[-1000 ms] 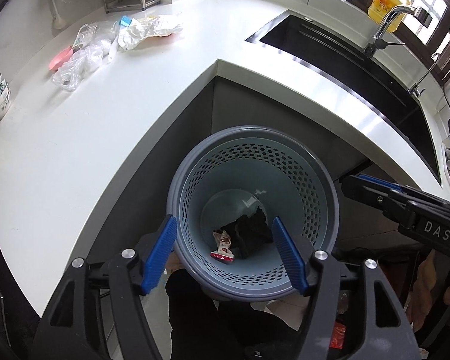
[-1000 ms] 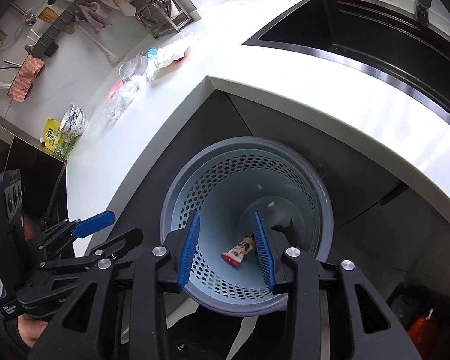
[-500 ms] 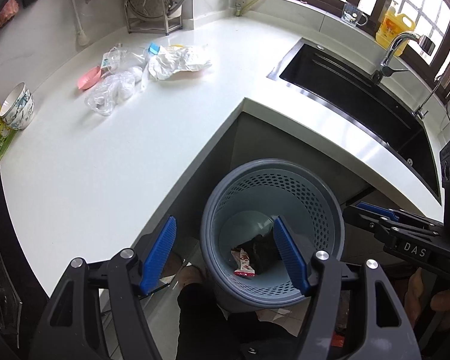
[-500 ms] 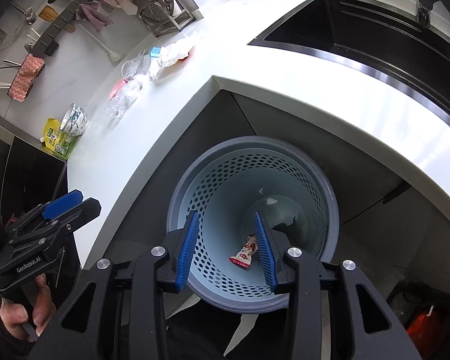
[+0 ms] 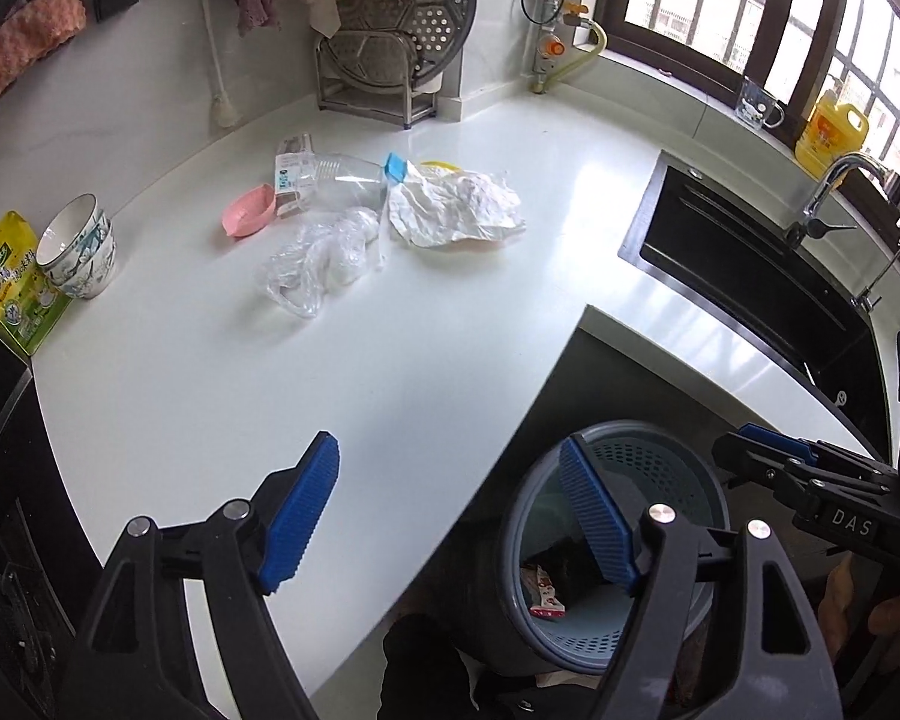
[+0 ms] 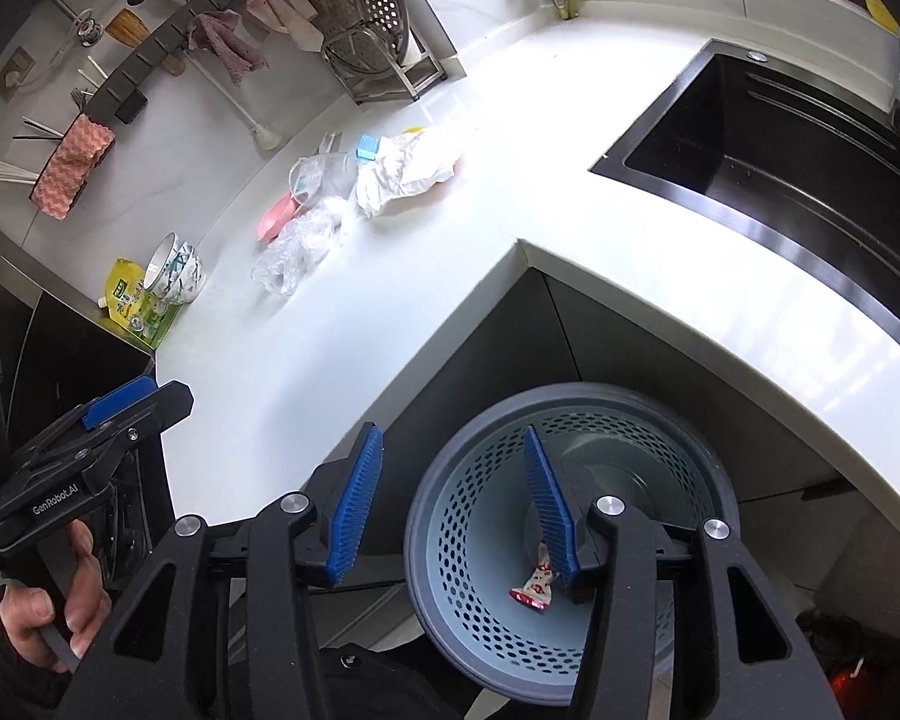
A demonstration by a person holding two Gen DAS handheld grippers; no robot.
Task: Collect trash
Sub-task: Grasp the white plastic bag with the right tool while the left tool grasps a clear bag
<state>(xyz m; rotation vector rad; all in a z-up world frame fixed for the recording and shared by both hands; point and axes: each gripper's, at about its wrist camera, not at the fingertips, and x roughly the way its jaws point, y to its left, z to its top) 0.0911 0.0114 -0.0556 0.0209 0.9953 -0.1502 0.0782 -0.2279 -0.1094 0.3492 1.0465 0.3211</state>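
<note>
A grey-blue perforated bin [image 5: 690, 480] [image 6: 606, 648] stands on the floor in the counter's inner corner, holding a red-white wrapper [image 5: 545, 595] [image 6: 534, 585] and something dark. On the white counter [image 5: 360, 372] lies trash: a crumpled white paper [image 5: 453, 210] [image 6: 408, 171], a clear plastic bag [image 5: 318, 258] [image 6: 297, 246], and a crushed clear bottle with a blue cap [image 5: 336, 177] [image 6: 330, 171]. My left gripper [image 5: 450, 516] is open and empty above the counter edge. My right gripper [image 6: 450, 504] is open and empty above the bin's rim.
A pink dish [image 5: 247, 217], stacked bowls [image 5: 78, 252] and a yellow-green pouch [image 5: 18, 294] sit at the counter's left. A dish rack [image 5: 390, 60] stands at the back. The black sink [image 5: 768, 294] with faucet is at right.
Both grippers have lifted away from the bin and tilted up toward the counter. The left view has swung from the bin to the trash pile. Both stay open.
</note>
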